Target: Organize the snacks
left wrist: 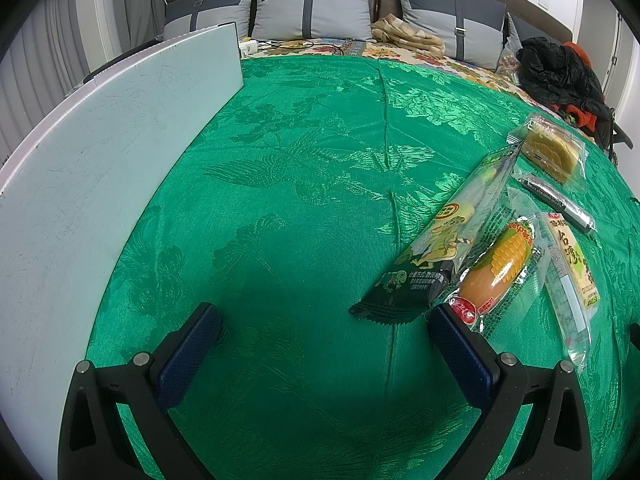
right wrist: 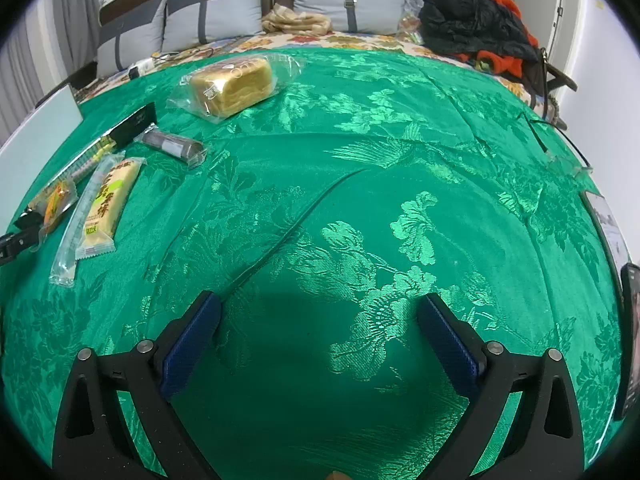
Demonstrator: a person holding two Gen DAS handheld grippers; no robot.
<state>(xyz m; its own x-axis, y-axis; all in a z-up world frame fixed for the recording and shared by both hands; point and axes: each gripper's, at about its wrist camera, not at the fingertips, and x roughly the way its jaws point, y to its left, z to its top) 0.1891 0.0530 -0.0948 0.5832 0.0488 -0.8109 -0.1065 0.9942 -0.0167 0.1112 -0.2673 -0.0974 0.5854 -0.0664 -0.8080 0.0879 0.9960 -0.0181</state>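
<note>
Green cloth (right wrist: 360, 168): glossy woven brocade; snack wrappers (left wrist: 500, 264): shiny clear plastic; white board (left wrist: 100, 160): matt, scuffed; fingers (right wrist: 192, 344): textured blue pads.

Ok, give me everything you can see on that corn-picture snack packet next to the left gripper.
The corn snack packet is a clear plastic wrapper printed with a yellow corn cob, an orange lower part and a red round logo near its bottom seal. It lies flat on the green tablecloth, slanted. The long green cartoon packet overlaps its left edge, and the yellow-labelled packet lies along its right side. The open left gripper has its right finger right by the bottom seal; contact is unclear.
</note>
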